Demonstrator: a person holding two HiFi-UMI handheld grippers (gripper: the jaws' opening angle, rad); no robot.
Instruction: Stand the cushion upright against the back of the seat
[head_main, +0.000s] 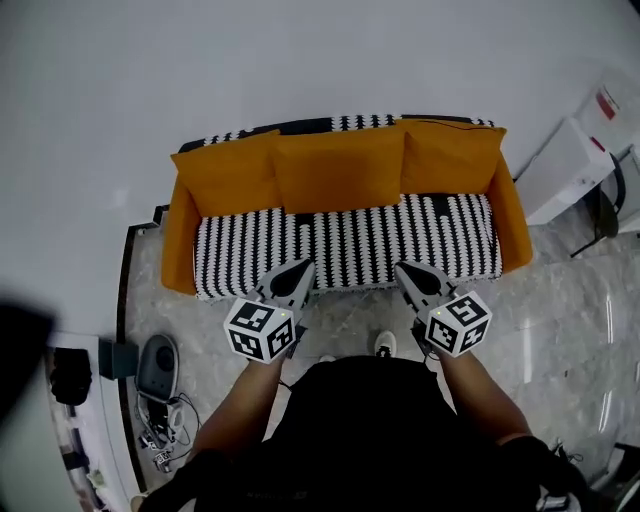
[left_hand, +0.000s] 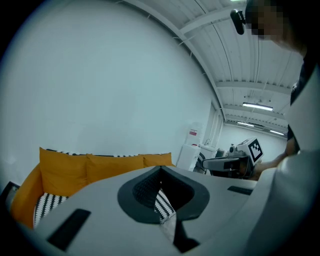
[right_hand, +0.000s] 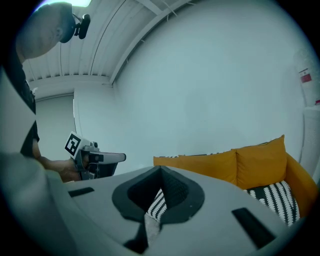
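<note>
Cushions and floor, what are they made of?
The cushions look like soft orange cloth, probably stuffed: they are matte and puffy, with floppy corners. The floor looks like polished stone or tile, because it has grey veins and shiny reflections.

— How do the grippers stand?
— The left gripper (head_main: 298, 270) and right gripper (head_main: 408, 271) are side by side, well apart, tips forward and slightly down, each with its jaws closed together.
— The arms?
— The left forearm (head_main: 230, 408) and right forearm (head_main: 485, 390) reach forward, bare.
</note>
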